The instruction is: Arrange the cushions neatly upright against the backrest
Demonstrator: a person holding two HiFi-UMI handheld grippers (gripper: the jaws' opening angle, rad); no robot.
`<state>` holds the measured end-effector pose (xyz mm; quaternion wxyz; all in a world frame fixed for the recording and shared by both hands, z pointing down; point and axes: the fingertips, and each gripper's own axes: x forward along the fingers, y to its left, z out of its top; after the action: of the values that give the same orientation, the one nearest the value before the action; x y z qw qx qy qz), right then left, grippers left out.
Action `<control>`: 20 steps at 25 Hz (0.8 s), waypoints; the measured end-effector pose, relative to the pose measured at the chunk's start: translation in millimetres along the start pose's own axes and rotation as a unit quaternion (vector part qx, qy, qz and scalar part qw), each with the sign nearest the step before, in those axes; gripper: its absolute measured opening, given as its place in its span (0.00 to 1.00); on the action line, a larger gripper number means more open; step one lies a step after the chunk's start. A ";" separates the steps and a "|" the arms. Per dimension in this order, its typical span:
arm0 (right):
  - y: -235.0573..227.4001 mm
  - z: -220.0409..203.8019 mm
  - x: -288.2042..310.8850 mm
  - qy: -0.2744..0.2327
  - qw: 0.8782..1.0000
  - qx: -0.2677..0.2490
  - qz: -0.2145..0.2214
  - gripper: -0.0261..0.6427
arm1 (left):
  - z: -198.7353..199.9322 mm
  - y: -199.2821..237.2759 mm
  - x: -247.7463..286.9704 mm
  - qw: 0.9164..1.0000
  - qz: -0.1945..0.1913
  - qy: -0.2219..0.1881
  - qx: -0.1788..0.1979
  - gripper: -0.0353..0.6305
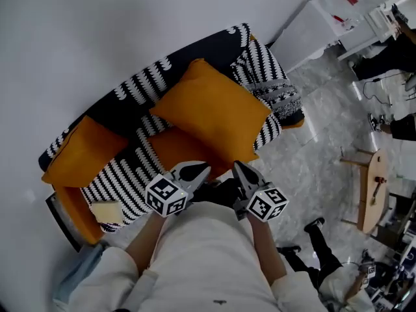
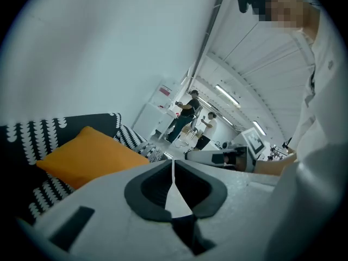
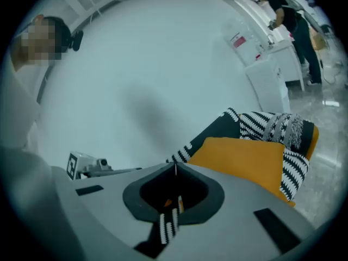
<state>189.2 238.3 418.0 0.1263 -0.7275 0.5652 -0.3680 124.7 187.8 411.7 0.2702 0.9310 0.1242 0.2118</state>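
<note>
An open lab or studio is suggested: a sofa (image 1: 149, 80) is set against a bare wall (image 1: 130, 25) on a marbled floor (image 1: 318, 168). White counters (image 1: 309, 28), a monitor (image 2: 254, 140), strip lights (image 2: 227, 95) and standing people (image 2: 187, 113) are seen beyond.

Pale grey wall (image 1: 97, 31), glossy marbled floor (image 1: 325, 148), round wooden side table (image 1: 376, 187), white cabinet (image 1: 315, 25)

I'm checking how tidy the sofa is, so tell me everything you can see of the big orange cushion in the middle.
The big orange cushion is plump, roughly square, plain soft-looking fabric. It leans against the sofa's black-and-white backrest, turned so one corner points up. Its right side meets a striped cushion; its lower edge overlaps more orange upholstery on the seat. The left gripper and right gripper, both shut, hang in front without touching it.
</note>
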 end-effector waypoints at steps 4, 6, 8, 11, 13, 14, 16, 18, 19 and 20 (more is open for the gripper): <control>-2.6 -23.5 43.5 0.109 0.989 -0.104 0.004 0.05 | 3.5 21.1 -8.1 0.999 0.031 -0.014 -0.032 0.07; -6.1 -33.0 68.3 0.152 0.978 -0.141 0.017 0.05 | 3.8 34.0 -14.6 0.997 0.054 -0.024 -0.053 0.07; -12.4 -43.9 94.3 0.186 0.965 -0.182 0.024 0.06 | 2.6 47.6 -24.3 0.994 0.079 -0.036 -0.073 0.07; -28.3 -65.5 125.0 0.240 0.940 -0.239 0.028 0.17 | -1.2 65.5 -41.4 0.983 0.135 -0.060 -0.105 0.07; -41.4 -82.1 137.7 0.280 0.920 -0.273 0.029 0.22 | -2.4 70.7 -53.4 0.972 0.174 -0.087 -0.132 0.07; -47.1 -90.6 143.5 0.296 0.911 -0.287 0.028 0.25 | -2.5 71.9 -59.1 0.966 0.190 -0.101 -0.143 0.07; -57.1 -105.7 157.9 0.319 0.894 -0.312 0.023 0.29 | -4.2 75.1 -68.0 0.956 0.213 -0.125 -0.159 0.07; -67.4 -115.8 175.3 0.331 0.877 -0.348 0.003 0.34 | -9.3 78.0 -72.0 0.948 0.226 -0.142 -0.174 0.07; -73.1 -120.0 183.8 0.336 0.864 -0.375 -0.010 0.34 | -12.8 78.1 -73.0 0.944 0.230 -0.150 -0.181 0.07; -78.5 -124.7 192.0 0.340 0.848 -0.405 -0.022 0.37 | -17.0 77.4 -74.1 0.941 0.235 -0.157 -0.188 0.07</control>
<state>179.2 117.3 627.4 -0.3883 -0.5554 0.6554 -0.3334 60.7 106.1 443.4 0.3987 0.8874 -0.1840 0.1402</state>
